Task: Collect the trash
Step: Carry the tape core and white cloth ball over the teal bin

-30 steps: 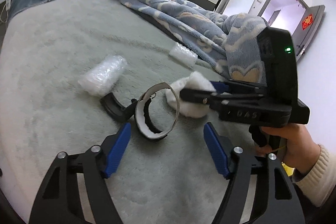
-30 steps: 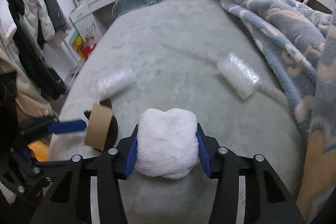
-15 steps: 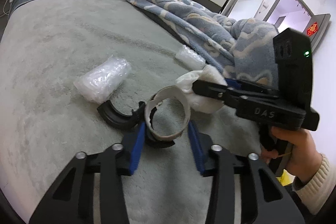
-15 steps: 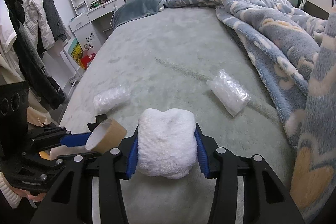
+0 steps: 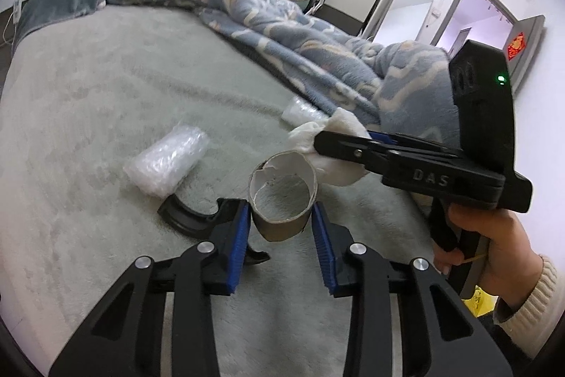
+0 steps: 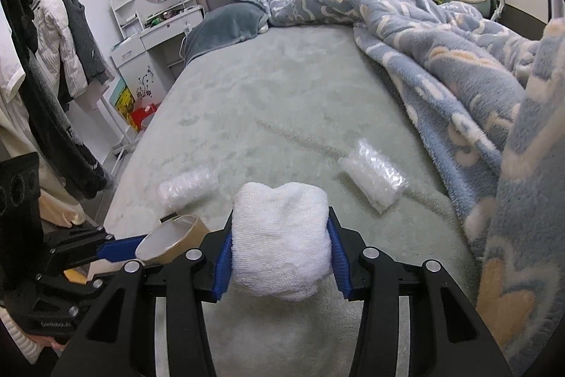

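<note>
My left gripper (image 5: 281, 221) is shut on a brown cardboard tape core (image 5: 282, 193) and holds it above the grey-green bed cover. The core also shows in the right wrist view (image 6: 173, 242). My right gripper (image 6: 280, 253) is shut on a crumpled white cloth wad (image 6: 280, 239), seen from the side in the left wrist view (image 5: 332, 147). A black curved plastic piece (image 5: 183, 218) lies on the bed under the core. Two clear bubble-wrap bundles lie on the bed, one at the left (image 5: 166, 165) (image 6: 187, 188) and one by the blanket (image 6: 374, 179) (image 5: 300, 110).
A rumpled blue patterned blanket (image 6: 441, 59) covers the bed's right side. A grey pillow (image 6: 226, 27) lies at the headboard. Clothes (image 6: 46, 52) hang left of the bed beside a white dressing table (image 6: 148, 34). A person's hand (image 5: 494, 235) holds the right gripper.
My left gripper closed on the tape core and lifted it off the bed. My right gripper rose with the cloth wad in it. The black plastic piece stayed on the bed.
</note>
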The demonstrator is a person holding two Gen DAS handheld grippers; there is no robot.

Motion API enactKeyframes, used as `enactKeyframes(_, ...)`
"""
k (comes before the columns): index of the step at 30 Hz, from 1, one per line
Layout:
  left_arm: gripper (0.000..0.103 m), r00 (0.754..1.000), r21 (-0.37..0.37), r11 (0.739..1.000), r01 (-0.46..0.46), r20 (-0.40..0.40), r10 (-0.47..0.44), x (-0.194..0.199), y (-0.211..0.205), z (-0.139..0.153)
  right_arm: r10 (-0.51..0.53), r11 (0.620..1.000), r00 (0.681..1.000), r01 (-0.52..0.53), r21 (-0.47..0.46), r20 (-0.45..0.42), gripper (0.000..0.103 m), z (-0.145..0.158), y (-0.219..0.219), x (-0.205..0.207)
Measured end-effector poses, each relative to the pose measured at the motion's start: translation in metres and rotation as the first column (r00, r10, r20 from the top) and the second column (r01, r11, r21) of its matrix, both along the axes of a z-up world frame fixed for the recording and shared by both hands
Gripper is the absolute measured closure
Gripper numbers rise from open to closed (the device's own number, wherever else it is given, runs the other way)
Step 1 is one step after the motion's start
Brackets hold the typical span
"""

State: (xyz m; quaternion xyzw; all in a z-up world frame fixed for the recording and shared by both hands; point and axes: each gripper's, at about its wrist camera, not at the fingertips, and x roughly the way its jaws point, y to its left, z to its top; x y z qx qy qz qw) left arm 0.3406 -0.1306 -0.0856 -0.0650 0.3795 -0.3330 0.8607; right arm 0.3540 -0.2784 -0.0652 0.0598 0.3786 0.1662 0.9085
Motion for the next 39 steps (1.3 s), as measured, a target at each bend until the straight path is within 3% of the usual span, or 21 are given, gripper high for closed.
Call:
enactKeyframes(12,0.065,0.998,0.004,0.999,-0.048,0.048,0.047,-0.031,0.027,0.023,-0.035,0.999,0.999,0.035,0.015,0.027,0.056,0.012,0.014,-0.021)
enactKeyframes(24,0.065,0.987,0.035,0.988,-0.149,0.061,0.146,-0.072,0.072,0.036,-0.012,0.999,0.998,0.010,0.049,0.054,0.056,0.024,0.055,-0.060)
enactKeyframes(39,0.065,0.954,0.129,0.946,-0.298,0.001,0.300,-0.108,0.142,0.026,0.079,0.995,0.996,-0.082,0.057,0.047,0.056,0.022,0.117,-0.098)
